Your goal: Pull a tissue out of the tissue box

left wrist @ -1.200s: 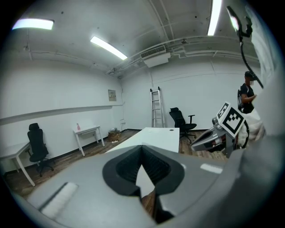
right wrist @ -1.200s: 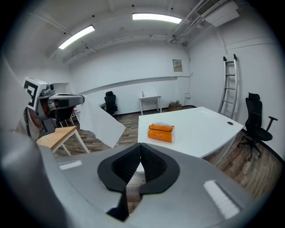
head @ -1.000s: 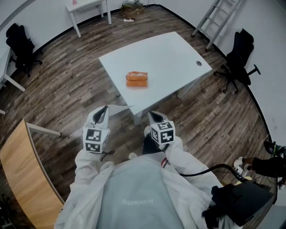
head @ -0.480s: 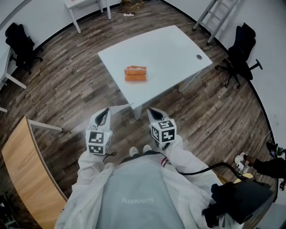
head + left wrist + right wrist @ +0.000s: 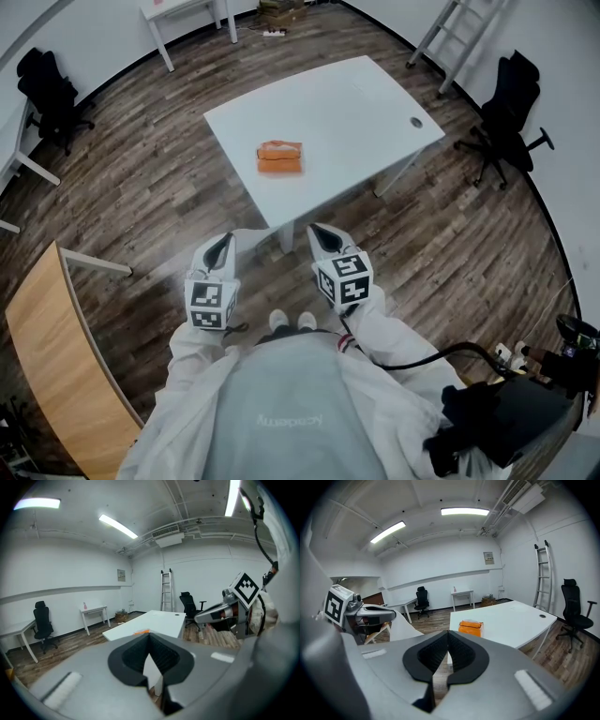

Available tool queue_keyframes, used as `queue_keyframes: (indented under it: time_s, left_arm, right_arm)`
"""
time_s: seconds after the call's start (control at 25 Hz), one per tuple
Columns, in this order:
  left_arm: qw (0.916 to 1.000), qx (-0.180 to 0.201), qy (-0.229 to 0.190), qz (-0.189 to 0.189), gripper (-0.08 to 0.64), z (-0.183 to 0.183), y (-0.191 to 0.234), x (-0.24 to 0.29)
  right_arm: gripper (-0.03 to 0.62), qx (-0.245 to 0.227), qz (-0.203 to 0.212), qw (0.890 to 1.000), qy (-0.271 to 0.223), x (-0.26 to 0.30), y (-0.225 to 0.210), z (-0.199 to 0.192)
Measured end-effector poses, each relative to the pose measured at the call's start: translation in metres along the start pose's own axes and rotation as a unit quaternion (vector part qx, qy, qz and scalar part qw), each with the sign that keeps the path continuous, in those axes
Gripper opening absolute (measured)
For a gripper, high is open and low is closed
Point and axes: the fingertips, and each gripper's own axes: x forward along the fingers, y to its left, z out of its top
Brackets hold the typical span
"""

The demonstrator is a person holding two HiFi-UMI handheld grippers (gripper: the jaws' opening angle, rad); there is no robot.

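Over the wood floor (image 5: 150,187), apart from the white table (image 5: 361,98): left gripper (image 5: 221,244) clamped on a white tissue (image 5: 151,673). Right gripper (image 5: 322,235) jaws together, empty. Orange tissue box (image 5: 280,157) on the table.

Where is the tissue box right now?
In the head view, the tissue box sits on the white table, toward its left edge, upper centre of frame.
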Motion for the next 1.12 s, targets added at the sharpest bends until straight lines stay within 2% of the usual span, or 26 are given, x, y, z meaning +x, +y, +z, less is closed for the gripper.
queue_keyframes:
  time_s: [0.32, 0.6, 1.12]
  left_arm:
    - [0.9999, 0.0, -0.013, -0.007, 0.0, 0.011, -0.015, 0.004]
    - [0.9997, -0.009, -0.023, -0.005, 0.0, 0.018, -0.035, 0.006]
    - [0.9997, -0.019, -0.012, -0.007, 0.0, 0.007, -0.029, 0.003]
  right_arm:
    - [0.002, 0.003, 0.02, 0.998, -0.051, -0.019, 0.0, 0.017]
    - [0.0, -0.039, 0.019, 0.995, -0.086, -0.044, -0.003, 0.024]
    - [0.0, -0.027, 0.017, 0.997, -0.074, -0.04, 0.0, 0.015]
